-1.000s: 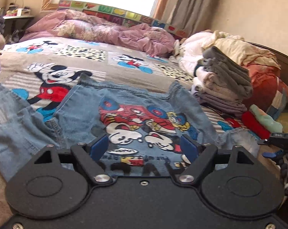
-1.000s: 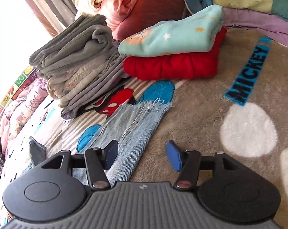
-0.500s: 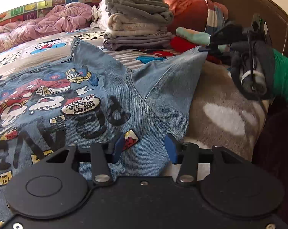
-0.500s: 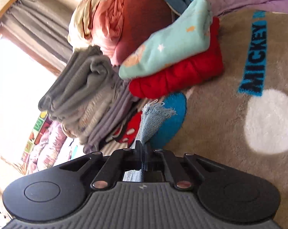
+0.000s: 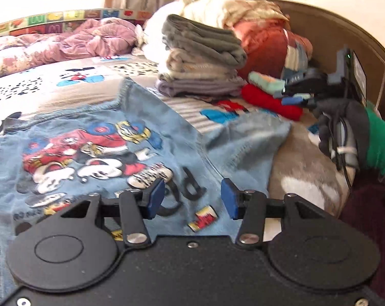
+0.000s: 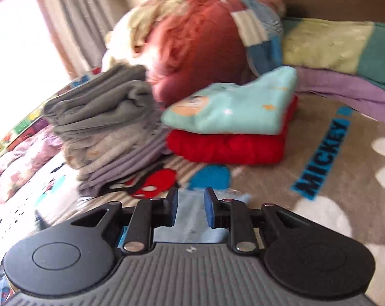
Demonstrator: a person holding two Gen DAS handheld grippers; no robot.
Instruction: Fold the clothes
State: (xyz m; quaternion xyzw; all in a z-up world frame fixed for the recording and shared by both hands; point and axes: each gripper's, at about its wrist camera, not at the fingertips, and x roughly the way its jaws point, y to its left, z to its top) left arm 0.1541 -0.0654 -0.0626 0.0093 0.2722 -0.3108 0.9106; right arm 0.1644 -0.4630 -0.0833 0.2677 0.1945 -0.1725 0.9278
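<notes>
1. Denim jacket (image 5: 95,142) lies spread print-side up on the bed (image 5: 64,89), filling the centre and lower left of the left wrist view; one sleeve (image 5: 246,137) runs out toward the right of that frame
2. Left gripper (image 5: 190,199): fingers apart, hovering over the lower hem, holding nothing
3. Right gripper (image 6: 188,207): fingers a small gap apart with pale denim showing between them at bottom centre of the right wrist view; not clamped. Frame is blurred
4. Handling judgement: denim is soft but heavy-ish and fairly stiff for cloth; it should hold a crease and not slip. Best holds look like the sleeve end, the hem corners and the seamed collar edge, where the cloth is doubled
5. Writing: blanket (image 6: 345,168) reads "MICKEY" at right of the right wrist view. Black letters on the jacket are partly hidden, not readable
6. Folded piles: grey stack (image 6: 108,127) at centre left, teal top (image 6: 230,107) on a red one (image 6: 225,145) mid-frame
</notes>
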